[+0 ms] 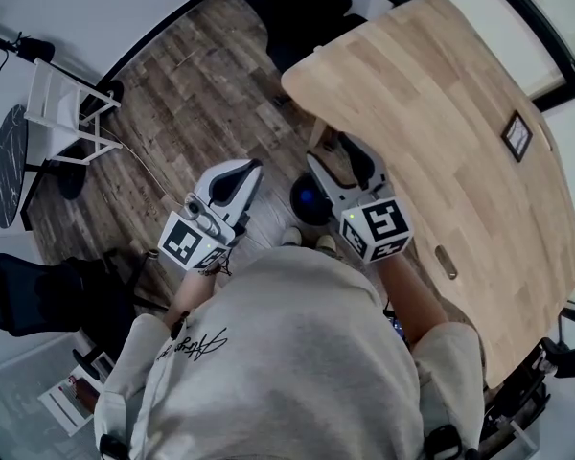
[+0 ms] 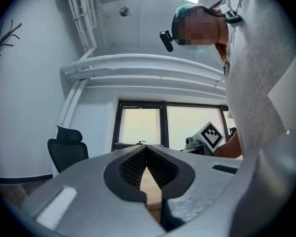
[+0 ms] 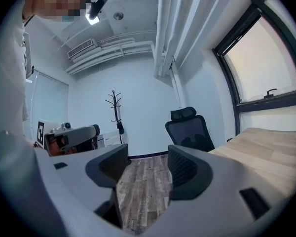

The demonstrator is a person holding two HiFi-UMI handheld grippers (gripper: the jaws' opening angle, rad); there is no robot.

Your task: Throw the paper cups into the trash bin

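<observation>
No paper cup shows in any view. My left gripper (image 1: 245, 172) is held in front of the person's chest over the wood floor; in the left gripper view its jaws (image 2: 146, 149) meet at the tips with nothing between them. My right gripper (image 1: 337, 153) hovers beside the near edge of the wooden table (image 1: 441, 113), open and empty, its two fingers (image 3: 187, 168) well apart in the right gripper view. Just below the right gripper sits a dark round thing with blue inside (image 1: 310, 200); I cannot tell whether it is the trash bin.
A small black-framed object (image 1: 517, 135) and a small oblong piece (image 1: 446, 262) lie on the table. A black office chair (image 1: 307, 8) stands at the table's far end, another (image 1: 29, 295) at lower left. A white rack (image 1: 62, 113) and a dark round table (image 1: 8, 161) stand left.
</observation>
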